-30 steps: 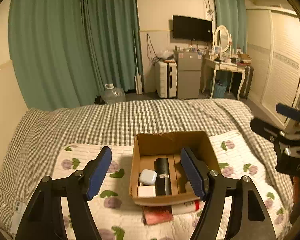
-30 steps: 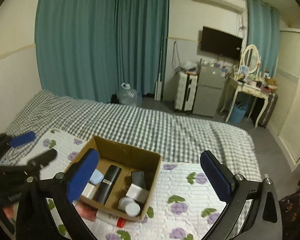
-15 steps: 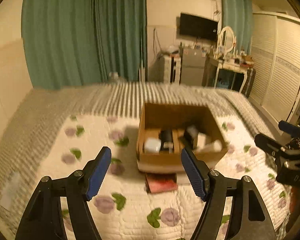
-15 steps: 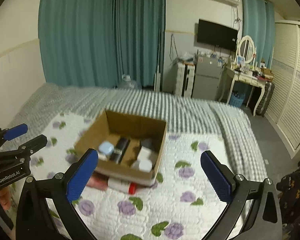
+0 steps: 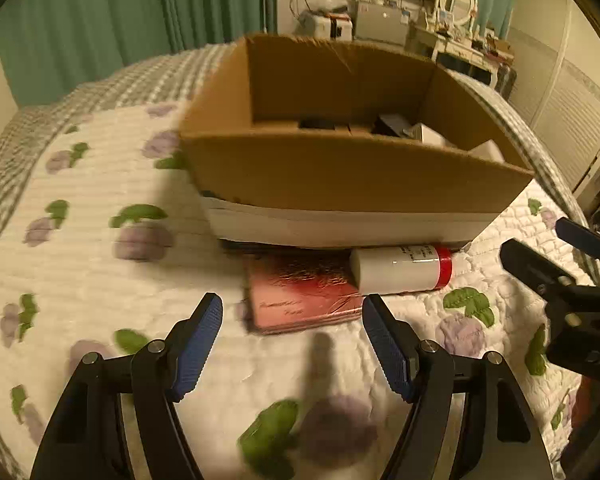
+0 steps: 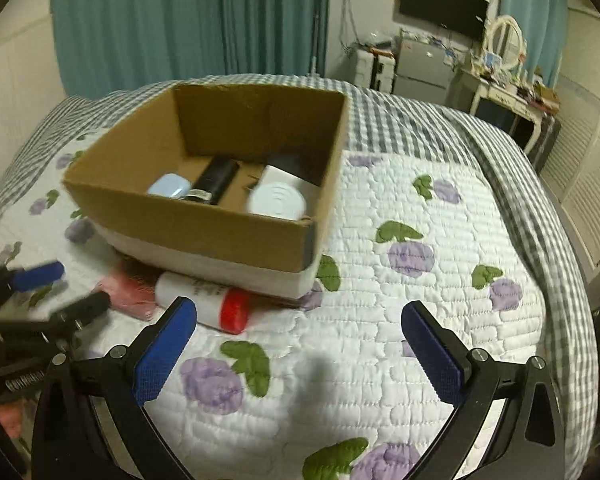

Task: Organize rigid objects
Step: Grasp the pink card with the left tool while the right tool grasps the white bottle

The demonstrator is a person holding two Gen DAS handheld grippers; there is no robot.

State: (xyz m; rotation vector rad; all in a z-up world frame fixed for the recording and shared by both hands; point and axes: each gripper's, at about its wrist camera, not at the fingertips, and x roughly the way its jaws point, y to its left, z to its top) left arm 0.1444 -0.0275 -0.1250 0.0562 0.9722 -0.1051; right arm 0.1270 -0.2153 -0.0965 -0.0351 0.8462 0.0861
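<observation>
A brown cardboard box (image 5: 356, 172) (image 6: 204, 232) sits on the flowered quilt. Inside it lie a black cylinder (image 6: 216, 180), a pale blue case (image 6: 169, 186), a white round tub (image 6: 276, 202) and other small items. In front of the box lie a red booklet (image 5: 300, 296) (image 6: 128, 292) and a white bottle with a red cap (image 5: 400, 268) (image 6: 208, 304), partly under the box. My left gripper (image 5: 292, 320) is open, low over the quilt just before the booklet. My right gripper (image 6: 300, 324) is open and empty, to the right of the bottle.
The white quilt (image 6: 400, 280) lies on a grey checked bedspread (image 6: 420, 128). Green curtains (image 6: 188, 20) hang behind the bed. A fridge, a dressing table (image 6: 512, 96) and a wall screen stand at the back right, a louvred wardrobe (image 6: 592, 184) on the right.
Both grippers have dropped toward the bed and tilted downward, so the box, booklet and bottle now loom much closer. Both stay open.
</observation>
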